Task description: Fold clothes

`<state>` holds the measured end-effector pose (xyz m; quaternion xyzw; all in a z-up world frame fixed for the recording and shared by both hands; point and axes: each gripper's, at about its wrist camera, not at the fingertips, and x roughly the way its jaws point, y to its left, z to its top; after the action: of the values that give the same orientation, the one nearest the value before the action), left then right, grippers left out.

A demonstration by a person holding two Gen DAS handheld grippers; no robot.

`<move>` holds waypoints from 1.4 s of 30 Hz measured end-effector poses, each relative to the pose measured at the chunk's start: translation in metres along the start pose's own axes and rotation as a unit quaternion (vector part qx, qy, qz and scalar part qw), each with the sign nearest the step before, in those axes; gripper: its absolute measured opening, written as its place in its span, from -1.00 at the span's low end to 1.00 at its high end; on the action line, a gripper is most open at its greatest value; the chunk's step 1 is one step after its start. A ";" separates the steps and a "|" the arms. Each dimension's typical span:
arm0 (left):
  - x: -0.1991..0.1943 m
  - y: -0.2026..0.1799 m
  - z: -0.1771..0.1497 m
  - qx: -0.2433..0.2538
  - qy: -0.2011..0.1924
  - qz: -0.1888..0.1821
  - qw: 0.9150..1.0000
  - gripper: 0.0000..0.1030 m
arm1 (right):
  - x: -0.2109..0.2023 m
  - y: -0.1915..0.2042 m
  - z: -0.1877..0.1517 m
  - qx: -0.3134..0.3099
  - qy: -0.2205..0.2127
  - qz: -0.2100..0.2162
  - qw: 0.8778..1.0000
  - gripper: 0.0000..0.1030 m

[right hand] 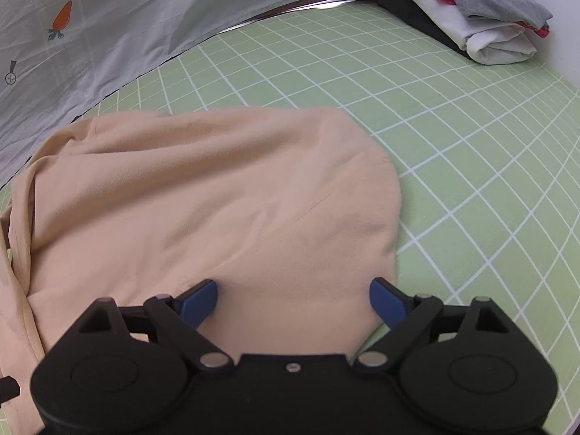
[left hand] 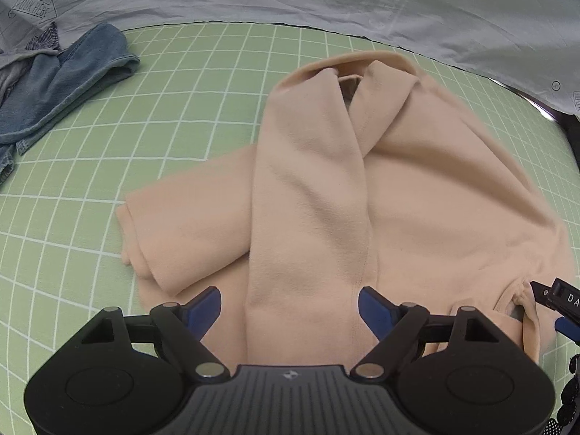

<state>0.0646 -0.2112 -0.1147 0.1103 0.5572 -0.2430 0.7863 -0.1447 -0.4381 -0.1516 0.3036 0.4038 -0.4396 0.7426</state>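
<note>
Left wrist view: the peach sweater (left hand: 417, 195) lies on the green grid mat (left hand: 181, 116), partly folded, with one sleeve laid down over the body toward the camera and another folded part sticking out to the left.
Garment look: soft, fleece-like cloth, one plain peach colour, a few shallow wrinkles; its far edge is blurred.
Left gripper (left hand: 290, 308): the blue fingers (left hand: 204, 308) stand wide apart, holding nothing; the laid-over sleeve runs between them, and I cannot tell if the cloth touches them.
Only in left view: a blue denim garment (left hand: 61, 83) at the mat's far left corner, well apart from the sweater; also the tip of the other gripper at the right edge, just at a bunched fold of the sweater.
Right wrist view: the sweater (right hand: 203, 199) shows as a broad rounded sheet on the mat (right hand: 471, 145).
Right gripper (right hand: 293, 302): fingers wide, closed on nothing; the near edge of the cloth lies between them.
Only in right view: a pile of folded clothes (right hand: 482, 18), white, grey and red, at the far right; a pale sheet (right hand: 127, 18) with a carrot print behind the mat.
</note>
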 end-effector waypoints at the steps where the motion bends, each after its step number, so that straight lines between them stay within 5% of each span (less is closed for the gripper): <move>1: 0.005 -0.004 0.001 0.002 0.003 -0.002 1.000 0.64 | 0.001 0.000 0.001 -0.005 0.002 0.002 1.000 0.83; 5: 0.017 -0.019 0.000 0.030 0.005 0.022 0.999 0.57 | 0.004 -0.002 0.005 -0.033 0.001 0.009 0.999 0.86; 8: 0.015 -0.015 -0.002 0.022 -0.005 0.041 0.999 0.06 | 0.006 -0.004 0.008 -0.047 -0.002 0.015 0.999 0.85; 10: 0.012 -0.002 0.000 0.003 -0.014 0.052 0.999 -0.75 | 0.007 -0.006 0.010 -0.049 -0.005 0.015 0.999 0.85; 11: 0.010 0.006 0.002 -0.004 -0.020 0.058 0.998 -0.97 | 0.008 -0.006 0.011 -0.050 -0.007 0.014 0.999 0.85; 22: -0.012 0.096 0.073 -0.057 -0.109 0.136 0.983 -0.96 | 0.011 -0.004 0.013 -0.048 -0.023 0.014 0.998 0.90; 29: -0.043 0.143 0.117 -0.160 -0.208 0.186 0.947 -0.91 | 0.009 -0.004 0.012 -0.042 -0.022 0.012 0.999 0.89; 34: -0.024 0.122 0.097 -0.121 -0.172 0.145 0.967 0.27 | 0.007 -0.007 0.013 -0.017 -0.015 0.007 1.000 0.87; 42: 0.019 0.064 0.044 -0.013 -0.094 0.066 0.993 0.62 | 0.004 -0.005 0.007 -0.017 0.002 -0.003 1.000 0.89</move>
<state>0.1384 -0.1805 -0.1227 0.1128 0.4754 -0.1924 0.8510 -0.1457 -0.4479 -0.1521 0.2907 0.4140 -0.4338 0.7456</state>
